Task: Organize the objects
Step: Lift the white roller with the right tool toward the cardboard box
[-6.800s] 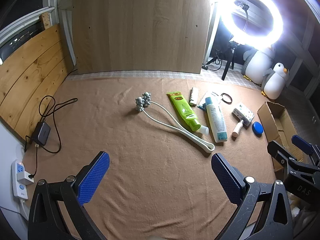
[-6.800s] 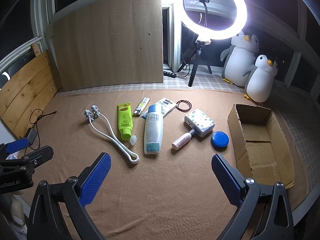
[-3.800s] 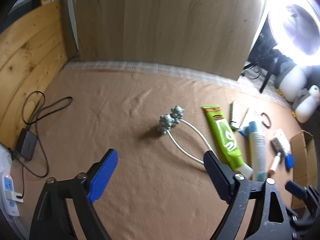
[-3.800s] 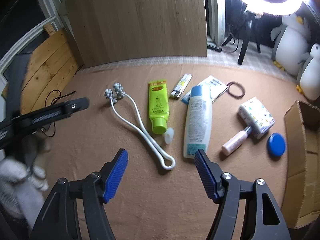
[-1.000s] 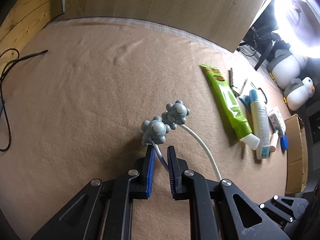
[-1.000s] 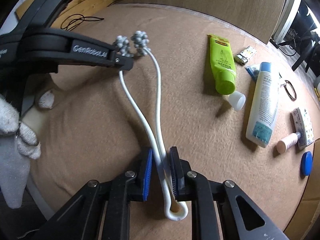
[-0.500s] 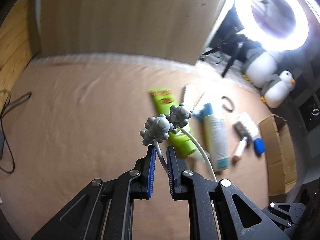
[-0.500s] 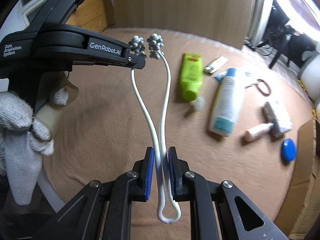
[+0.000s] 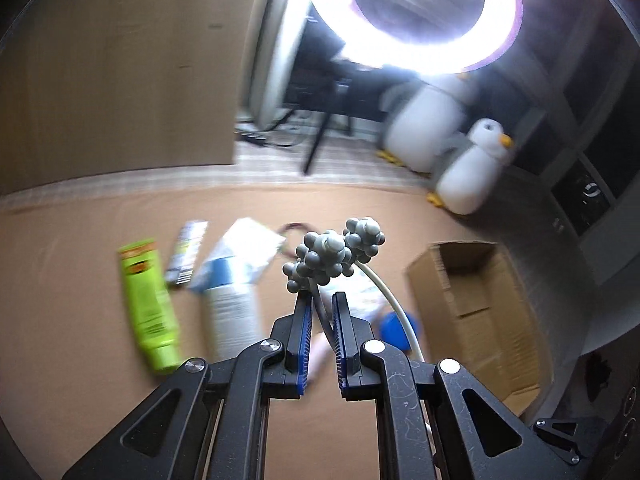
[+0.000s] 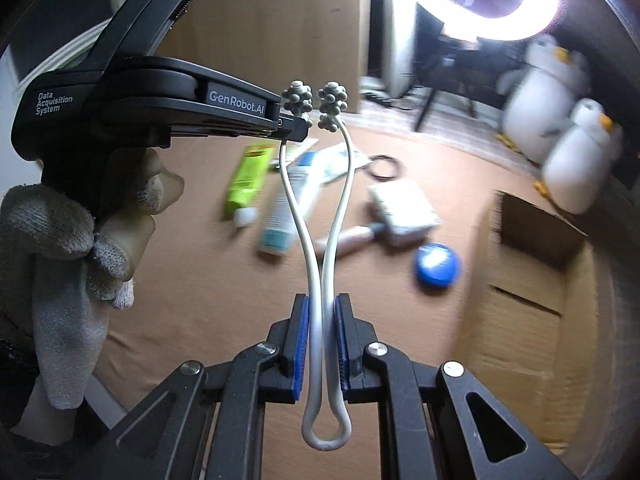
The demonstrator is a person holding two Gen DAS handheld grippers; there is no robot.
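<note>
A white two-armed massager with grey knobbly heads (image 10: 325, 216) is held in the air by both grippers. My right gripper (image 10: 322, 304) is shut on its two arms near the looped end. My left gripper (image 9: 320, 300) is shut on one arm just below a grey head (image 9: 326, 256); it also shows in the right wrist view (image 10: 294, 126). An open cardboard box (image 9: 476, 300) lies on the brown table to the right, also in the right wrist view (image 10: 532, 280).
On the table lie a green tube (image 10: 248, 176), a white and blue bottle (image 10: 284, 216), a pink tube (image 10: 352, 236), a patterned packet (image 10: 404, 208), a blue round lid (image 10: 436, 266) and a hair band (image 10: 382, 168). Two plush penguins (image 10: 576, 160) and a ring light (image 9: 424, 12) stand behind.
Both grippers have lifted the massager higher off the table and swung it to the right, toward the cardboard box. Both grips are unchanged.
</note>
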